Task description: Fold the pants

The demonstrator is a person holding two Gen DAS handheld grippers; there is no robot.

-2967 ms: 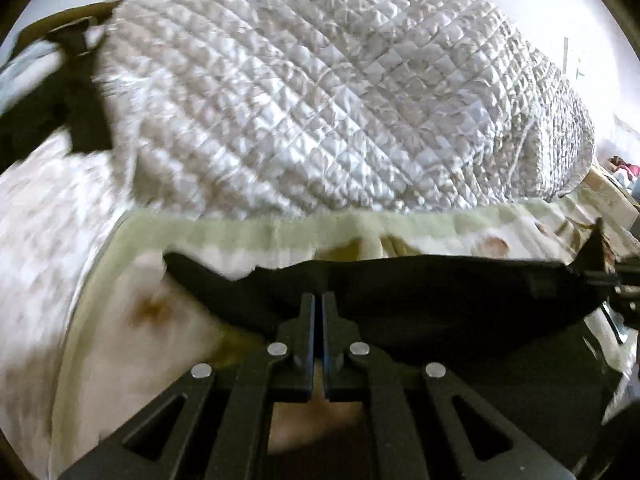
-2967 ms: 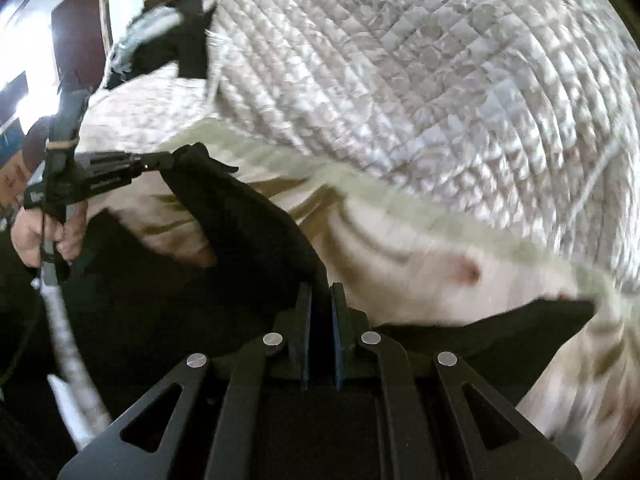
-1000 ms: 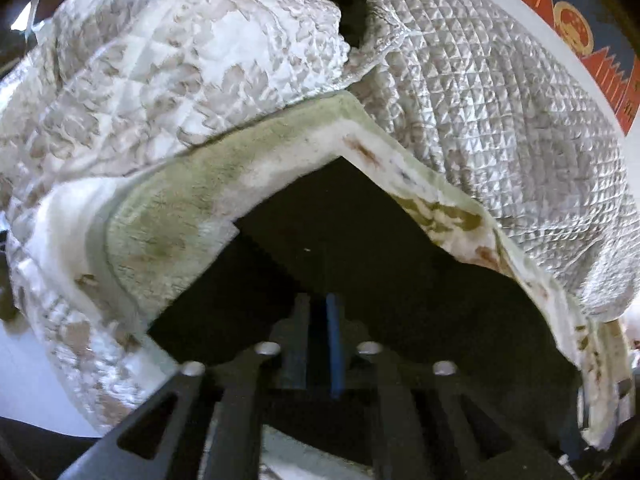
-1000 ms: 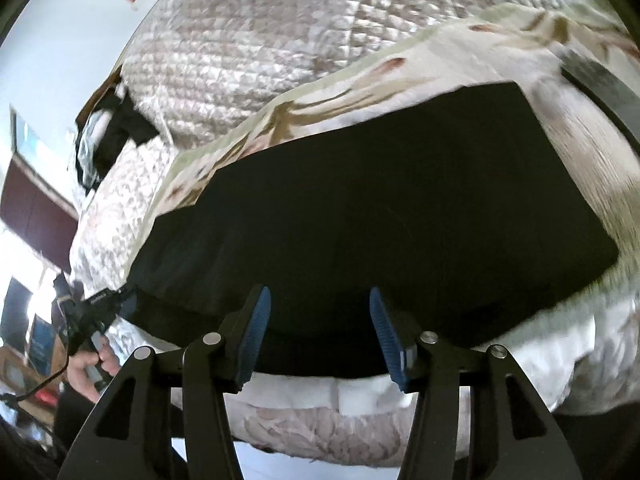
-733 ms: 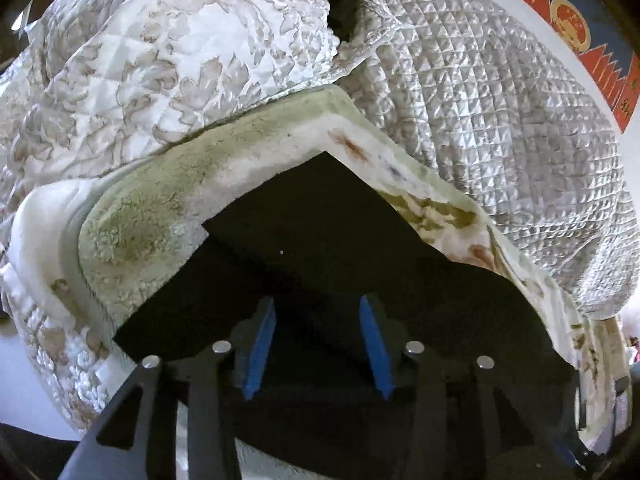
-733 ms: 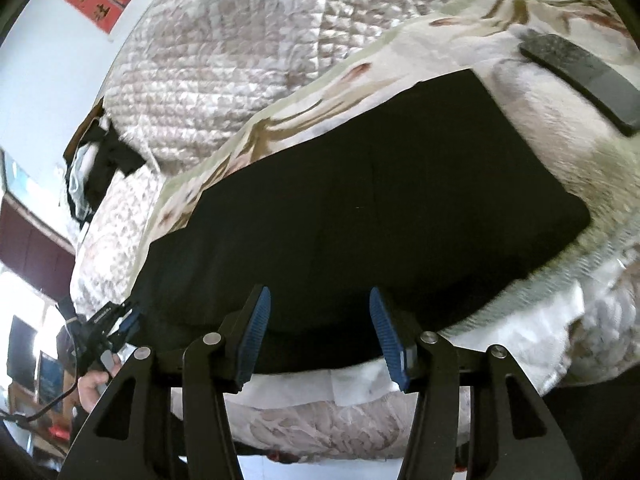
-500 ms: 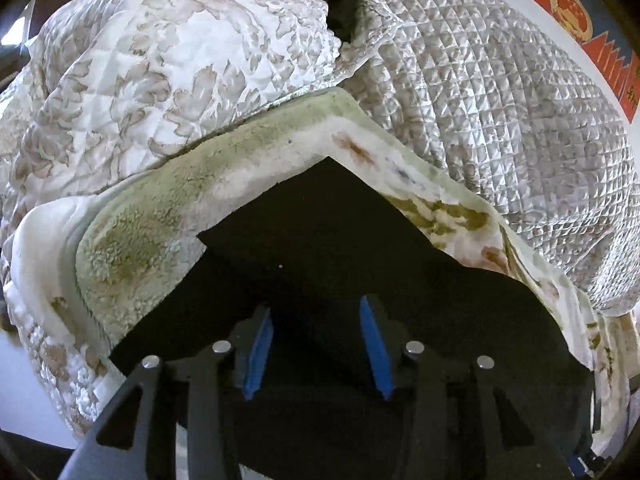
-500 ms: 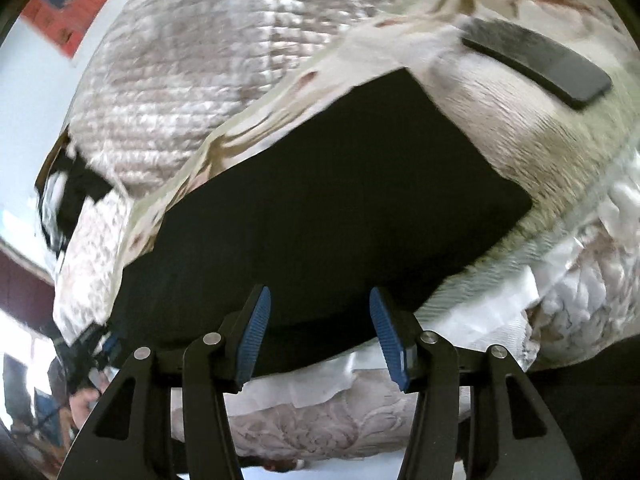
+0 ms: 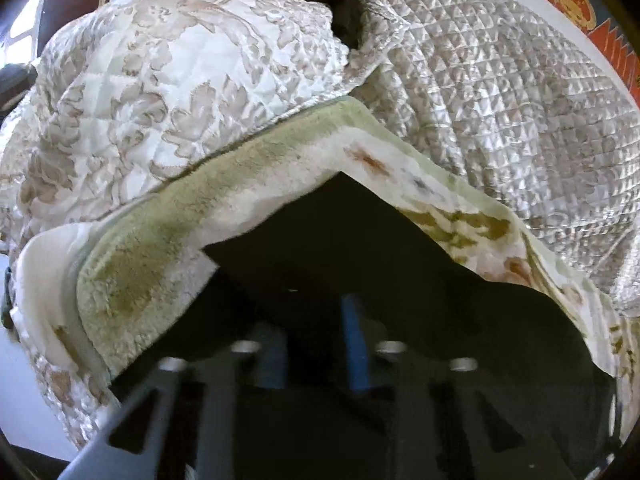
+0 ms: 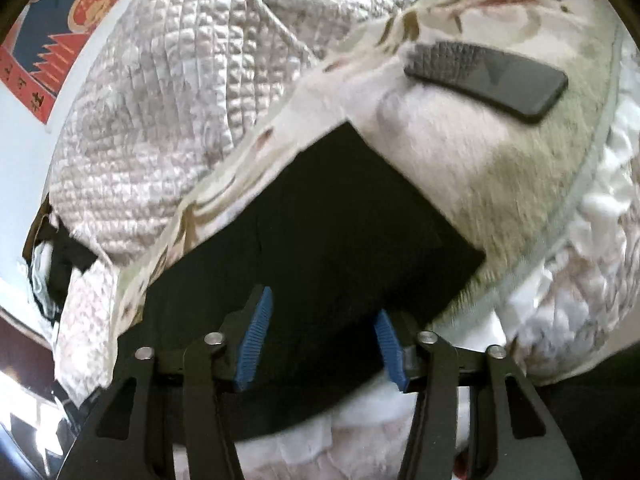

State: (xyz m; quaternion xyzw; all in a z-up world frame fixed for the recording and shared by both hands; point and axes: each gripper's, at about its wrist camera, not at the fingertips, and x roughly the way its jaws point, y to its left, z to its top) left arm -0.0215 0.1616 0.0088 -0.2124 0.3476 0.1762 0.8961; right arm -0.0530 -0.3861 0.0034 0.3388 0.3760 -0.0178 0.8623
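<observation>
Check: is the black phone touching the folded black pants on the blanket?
Apart. The right wrist view shows a strip of pale fleecy blanket between the black phone and the nearest corner of the folded black pants.

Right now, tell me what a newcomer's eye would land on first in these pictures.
The black pants stand out first, spread flat on the pale plush blanket, filling the foreground of both views. Next comes the dark phone lying on the blanket beyond the pants' far corner, then the red and blue poster on the wall behind the shiny quilt.
</observation>
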